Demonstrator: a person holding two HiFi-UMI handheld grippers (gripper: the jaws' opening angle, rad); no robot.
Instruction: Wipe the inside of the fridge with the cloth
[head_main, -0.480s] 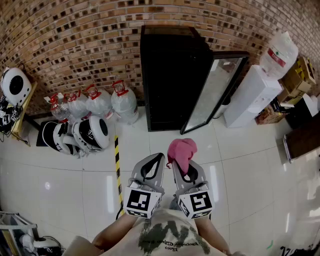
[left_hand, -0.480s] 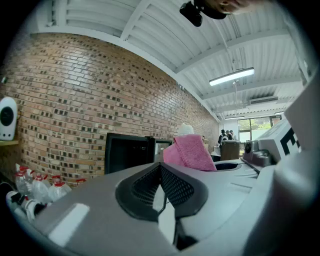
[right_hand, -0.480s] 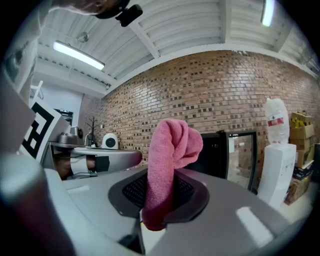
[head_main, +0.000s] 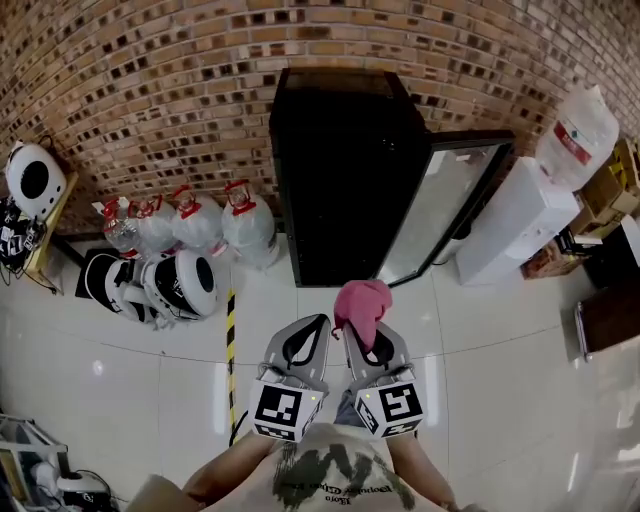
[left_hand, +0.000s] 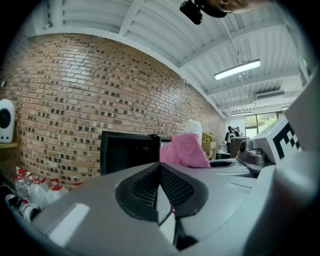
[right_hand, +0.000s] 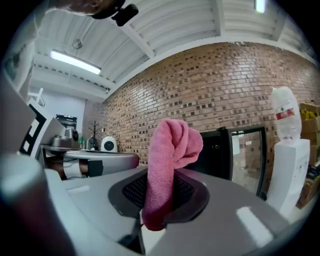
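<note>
A black fridge stands against the brick wall, its glass door swung open to the right. My right gripper is shut on a pink cloth, which sticks up between its jaws. My left gripper is beside it, shut with nothing in it. Both are held above the white floor a short way in front of the fridge. In the left gripper view the fridge shows ahead with the pink cloth to the right.
Several water bottles and round white and black devices stand left of the fridge. A yellow-black tape strip runs along the floor. A white water dispenser with a bottle stands to the right, boxes beyond it.
The fridge looks larger and nearer in the head view; both grippers have come a little closer to it. The cloth stays held in the right gripper.
</note>
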